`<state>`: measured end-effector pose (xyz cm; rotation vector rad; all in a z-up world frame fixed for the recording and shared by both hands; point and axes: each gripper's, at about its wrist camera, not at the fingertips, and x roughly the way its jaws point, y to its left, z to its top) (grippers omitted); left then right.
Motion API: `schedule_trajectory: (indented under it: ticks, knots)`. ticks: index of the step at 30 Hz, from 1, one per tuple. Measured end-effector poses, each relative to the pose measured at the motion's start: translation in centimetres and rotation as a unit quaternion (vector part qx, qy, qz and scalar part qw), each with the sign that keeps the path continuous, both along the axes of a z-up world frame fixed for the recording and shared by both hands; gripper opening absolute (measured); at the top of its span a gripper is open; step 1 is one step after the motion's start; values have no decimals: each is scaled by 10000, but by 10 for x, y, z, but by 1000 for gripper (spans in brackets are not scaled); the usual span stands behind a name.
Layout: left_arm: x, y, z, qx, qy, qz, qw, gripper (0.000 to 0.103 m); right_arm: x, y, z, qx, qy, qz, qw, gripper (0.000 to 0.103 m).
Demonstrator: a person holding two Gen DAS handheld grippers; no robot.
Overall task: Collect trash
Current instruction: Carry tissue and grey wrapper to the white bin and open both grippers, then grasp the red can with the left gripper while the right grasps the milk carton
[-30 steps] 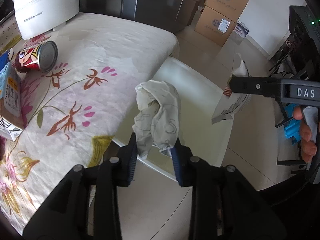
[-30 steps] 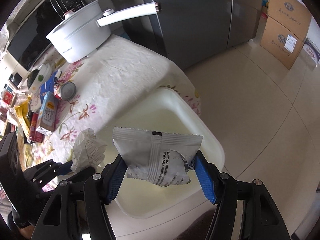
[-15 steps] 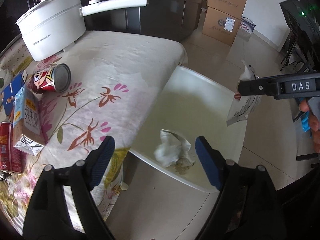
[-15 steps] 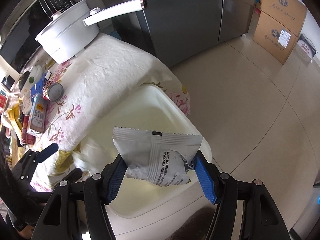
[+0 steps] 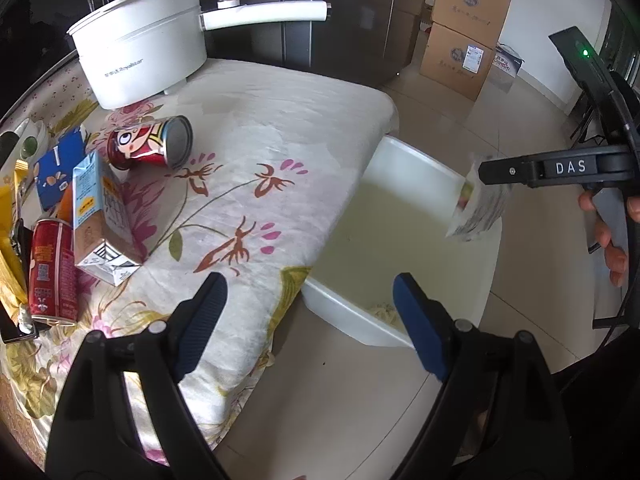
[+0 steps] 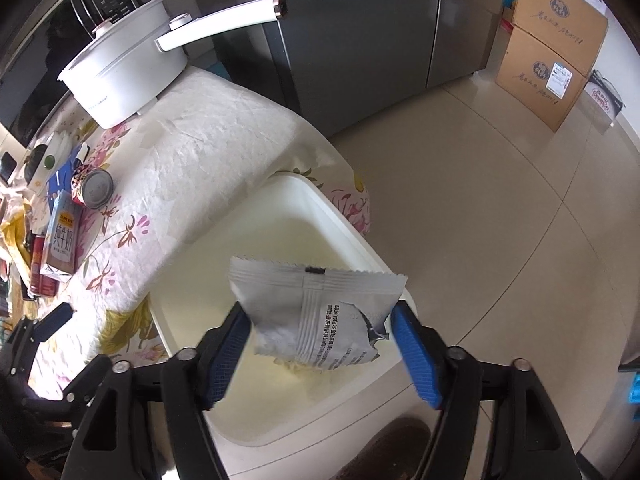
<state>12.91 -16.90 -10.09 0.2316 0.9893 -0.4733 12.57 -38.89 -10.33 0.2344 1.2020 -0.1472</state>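
Note:
A white bin (image 5: 476, 276) (image 6: 356, 236) stands on the floor against the table's edge. My left gripper (image 5: 308, 320) is open and empty, above the bin's near rim; a bit of crumpled paper (image 5: 382, 309) shows inside the bin. My right gripper (image 6: 320, 344) is over the bin, jaws spread around a silver snack wrapper (image 6: 316, 316). The wrapper is tilted and blurred, touching the left pad, with a small gap at the right pad. In the left wrist view the wrapper (image 5: 476, 210) hangs blurred just below the right gripper's finger (image 5: 520, 170).
On the floral tablecloth (image 5: 256, 148) lie a red can on its side (image 5: 152, 148), a milk carton (image 5: 100, 216), an upright red can (image 5: 52, 272), a blue packet (image 5: 60, 164) and a white pot (image 5: 144, 60). Cardboard boxes (image 5: 464, 40) stand on the tiled floor.
My left gripper opened and dropped the crumpled paper into the bin, then drew back. My right gripper's jaws have widened and the wrapper has tilted and slipped lower.

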Motion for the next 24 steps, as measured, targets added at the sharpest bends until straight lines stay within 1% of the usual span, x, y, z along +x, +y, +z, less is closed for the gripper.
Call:
schedule_trajectory:
  ticks: [1,7,15,21,24]
  knots:
    - [0,3,1,0,-4,21,10000,85,0,0,0,-18,3,-32,10000,87]
    - [-4,21,8,-13,-31,172,9998,85,3,6,4,1,-52,-2,10000,87]
    - [-8,56,14,30,-25,476,9989,85,9,29,11,-54,-130,187,9997,87]
    - [-4,91,18,32,40,861,9963,85,17,54,16,-8,-180,341,9993,87]
    - [4,112,21,-108,139,1121,9935,85,21,67,18,58,-197,422,9989,87]
